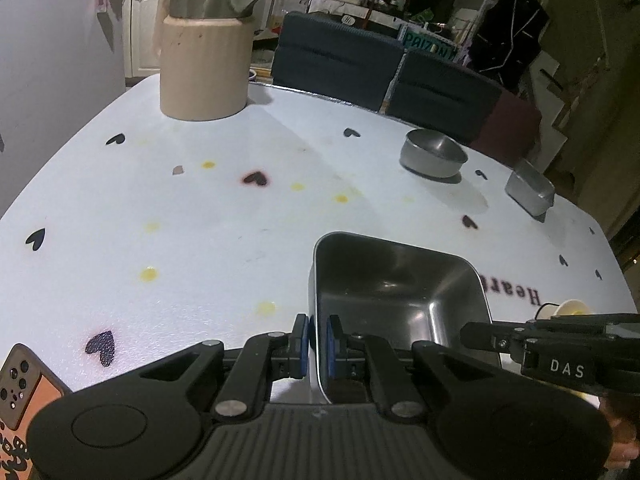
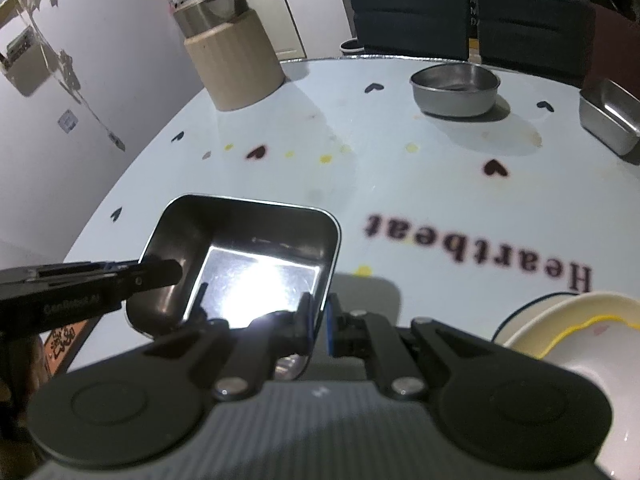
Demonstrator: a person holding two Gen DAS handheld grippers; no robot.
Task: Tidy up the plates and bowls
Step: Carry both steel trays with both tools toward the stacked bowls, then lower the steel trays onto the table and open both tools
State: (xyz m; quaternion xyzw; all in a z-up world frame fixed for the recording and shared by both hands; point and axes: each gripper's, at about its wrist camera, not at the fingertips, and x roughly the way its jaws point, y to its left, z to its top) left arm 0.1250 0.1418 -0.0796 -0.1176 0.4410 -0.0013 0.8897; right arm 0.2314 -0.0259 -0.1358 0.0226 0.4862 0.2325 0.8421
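A square steel tray [image 1: 400, 292] sits close in front of both grippers on the white table [image 1: 200, 220]. My left gripper [image 1: 318, 340] is shut on the tray's left wall, one pad inside and one outside. My right gripper [image 2: 319, 320] is shut on the same tray's [image 2: 248, 264] right wall. A round steel bowl [image 1: 434, 154] stands farther back; it also shows in the right wrist view [image 2: 456, 88]. A second square steel tray [image 1: 530, 192] lies at the far right [image 2: 608, 120]. A white bowl with a yellow rim [image 2: 572, 340] sits at my right.
A beige kettle with a steel lid [image 1: 206, 52] stands at the table's back left. Two dark chairs [image 1: 336, 60] stand behind the table. A phone in an orange case [image 1: 24, 384] lies at the near left edge. The cloth [image 2: 400, 168] has heart prints and yellow stains.
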